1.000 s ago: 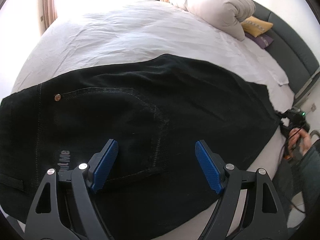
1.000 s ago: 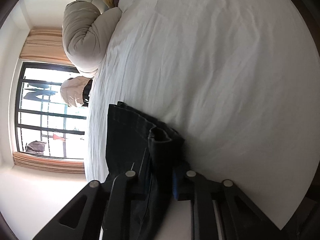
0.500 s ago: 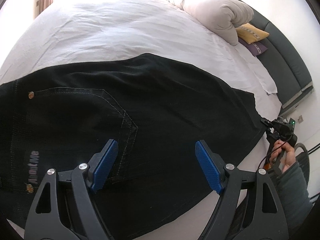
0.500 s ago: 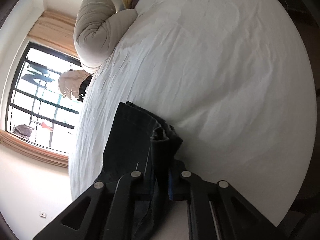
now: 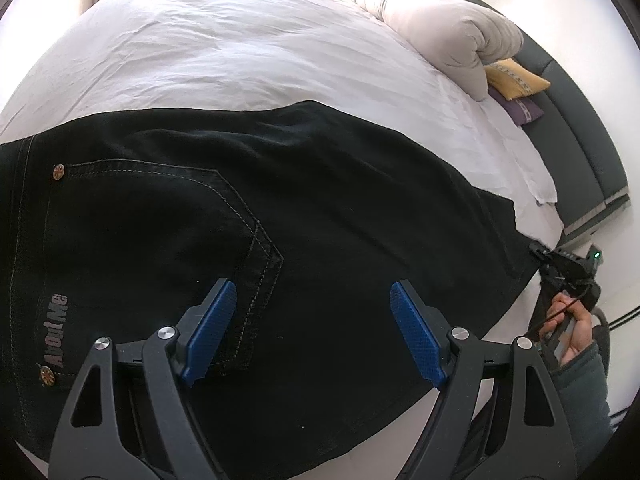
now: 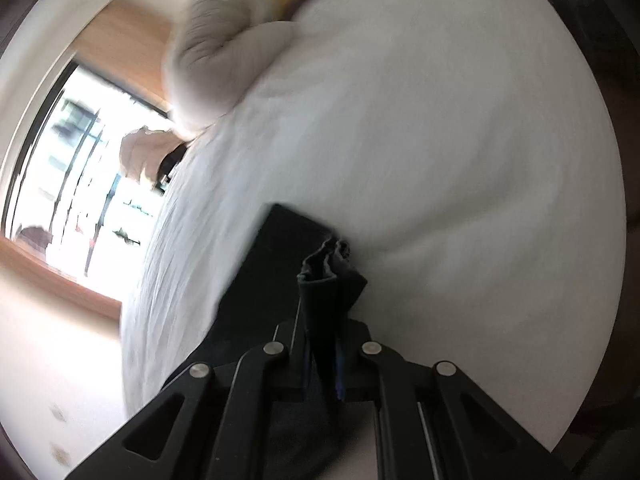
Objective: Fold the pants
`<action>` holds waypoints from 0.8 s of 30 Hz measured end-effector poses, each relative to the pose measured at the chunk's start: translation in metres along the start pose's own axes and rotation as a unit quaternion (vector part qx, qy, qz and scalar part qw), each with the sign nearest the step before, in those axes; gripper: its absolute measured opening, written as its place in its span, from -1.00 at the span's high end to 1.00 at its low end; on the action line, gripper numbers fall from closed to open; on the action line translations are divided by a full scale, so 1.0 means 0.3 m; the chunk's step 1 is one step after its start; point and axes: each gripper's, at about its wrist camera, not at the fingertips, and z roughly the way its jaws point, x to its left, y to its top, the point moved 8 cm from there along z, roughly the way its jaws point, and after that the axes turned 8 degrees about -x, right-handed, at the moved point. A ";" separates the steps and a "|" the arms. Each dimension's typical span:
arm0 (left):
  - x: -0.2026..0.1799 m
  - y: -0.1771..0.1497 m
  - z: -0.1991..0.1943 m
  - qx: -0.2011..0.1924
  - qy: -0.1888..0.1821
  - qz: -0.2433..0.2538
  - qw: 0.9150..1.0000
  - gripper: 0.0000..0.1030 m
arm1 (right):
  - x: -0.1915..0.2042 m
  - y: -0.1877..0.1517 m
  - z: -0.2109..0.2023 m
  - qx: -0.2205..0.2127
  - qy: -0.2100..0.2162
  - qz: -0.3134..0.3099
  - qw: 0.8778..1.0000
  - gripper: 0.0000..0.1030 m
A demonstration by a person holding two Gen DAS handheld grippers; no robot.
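Note:
Black pants point(image 5: 280, 208) lie spread across a white bed point(image 5: 248, 56), back pocket and a logo patch facing up. My left gripper point(image 5: 312, 328) hovers over the seat area near the pocket, open, its blue pads point(image 5: 210, 332) wide apart with nothing between them. At the far right of that view, the other gripper point(image 5: 560, 264) in a person's hand holds the leg end. In the right wrist view, my right gripper point(image 6: 324, 364) is shut on the bunched hem of the pants point(image 6: 328, 276), lifted off the sheet. This view is blurred.
A rolled beige duvet point(image 5: 440, 36) sits by the dark headboard point(image 5: 580, 140), with yellow point(image 5: 516, 80) and purple cushions beside it. A bright window point(image 6: 80, 168) with curtains is beyond the bed. White sheet point(image 6: 440, 140) stretches past the pants.
My right gripper has risen with the hem pinched and rolled, so the bed appears turned. The left view shifted slightly over the pants, with its jaws unchanged.

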 end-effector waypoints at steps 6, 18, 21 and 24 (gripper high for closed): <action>0.014 0.031 0.004 -0.005 -0.018 -0.038 0.999 -0.54 | 0.607 -0.390 -0.127 0.022 0.100 -0.392 0.914 0.82; -0.064 0.080 0.087 0.043 -0.121 -0.148 0.981 -0.68 | 0.662 -0.828 -0.086 0.079 0.113 -0.561 0.816 0.82; -0.143 0.117 0.133 0.055 -0.142 -0.139 0.979 -0.68 | 0.689 -0.841 -0.106 0.064 0.113 -0.569 0.812 0.82; -0.210 0.137 0.188 0.076 -0.151 -0.131 0.977 -0.68 | 0.705 -0.849 -0.115 0.052 0.116 -0.576 0.807 0.82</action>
